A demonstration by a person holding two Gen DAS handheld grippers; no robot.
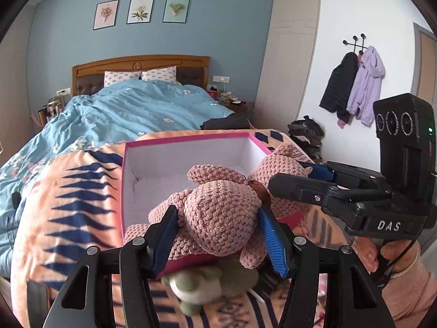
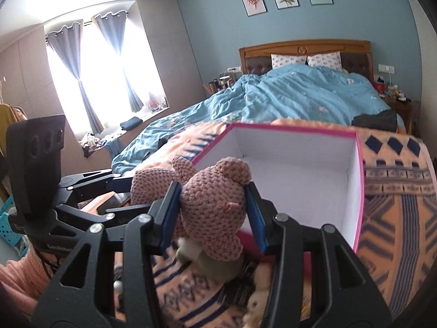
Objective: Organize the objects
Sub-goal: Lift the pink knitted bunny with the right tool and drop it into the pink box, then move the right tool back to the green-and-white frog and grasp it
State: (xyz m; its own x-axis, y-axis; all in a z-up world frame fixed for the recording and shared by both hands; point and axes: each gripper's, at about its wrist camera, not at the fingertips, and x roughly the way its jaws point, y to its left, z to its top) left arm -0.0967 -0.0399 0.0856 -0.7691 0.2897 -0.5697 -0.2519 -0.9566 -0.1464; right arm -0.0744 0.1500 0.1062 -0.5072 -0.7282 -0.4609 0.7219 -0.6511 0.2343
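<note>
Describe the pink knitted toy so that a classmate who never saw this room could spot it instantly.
Find the bed's orange patterned blanket, then the open pink-rimmed box on it. At the box's near edge both grippers clamp the pink knitted toy. Unlike the greenish plush toy underneath, it is pink and chunky-stitched.

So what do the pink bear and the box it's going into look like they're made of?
The pink bear looks crocheted from chunky chenille-type yarn: soft, matte, with visible looped stitches. The box seems to be rigid cardboard, with matte white inner walls and a pink rim and outside; its flat, creased corners suggest paperboard.
</note>
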